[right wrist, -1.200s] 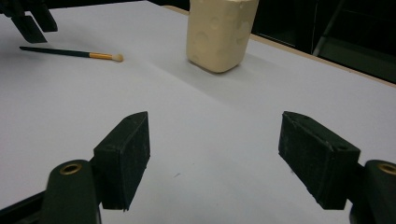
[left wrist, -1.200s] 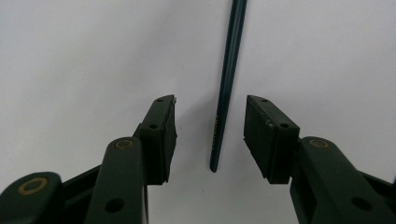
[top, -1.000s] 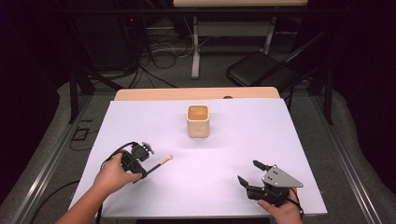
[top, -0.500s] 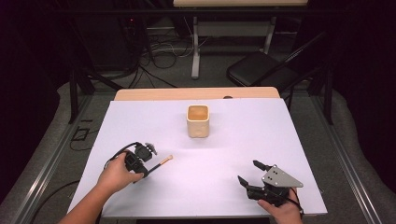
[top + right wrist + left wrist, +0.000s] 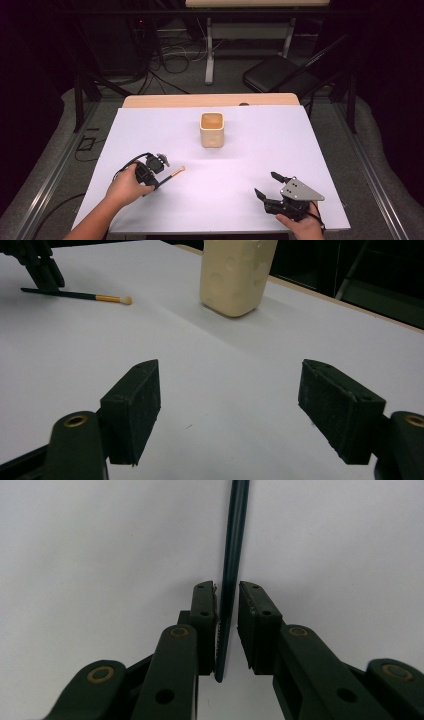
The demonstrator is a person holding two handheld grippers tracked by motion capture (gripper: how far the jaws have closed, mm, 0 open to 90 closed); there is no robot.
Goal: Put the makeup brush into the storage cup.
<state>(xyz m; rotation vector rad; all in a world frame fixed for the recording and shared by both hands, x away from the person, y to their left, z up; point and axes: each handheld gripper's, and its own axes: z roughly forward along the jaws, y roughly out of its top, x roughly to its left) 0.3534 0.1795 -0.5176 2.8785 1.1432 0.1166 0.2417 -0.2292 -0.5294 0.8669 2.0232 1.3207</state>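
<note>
A thin brush (image 5: 175, 173) with a dark green handle and a pale tip lies on the white table (image 5: 240, 165), left of the middle. My left gripper (image 5: 159, 175) is down over the handle end. In the left gripper view the two pads (image 5: 204, 605) press close on either side of the handle (image 5: 236, 530), so the gripper (image 5: 227, 595) is shut on it. My right gripper (image 5: 266, 184) rests near the front right edge, its jaws wide open with nothing between them (image 5: 230, 375). From there the brush (image 5: 75, 295) and the left gripper (image 5: 40, 265) show far off.
A cream square cup (image 5: 212, 129) stands upright at the middle back of the table, also seen ahead of the right gripper (image 5: 235, 275). A wooden strip (image 5: 210, 101) edges the far side. A black chair (image 5: 280, 75) and cables lie on the floor beyond.
My left gripper has edged slightly right along the brush handle and settled on it. The brush and the right gripper have stayed where they were.
</note>
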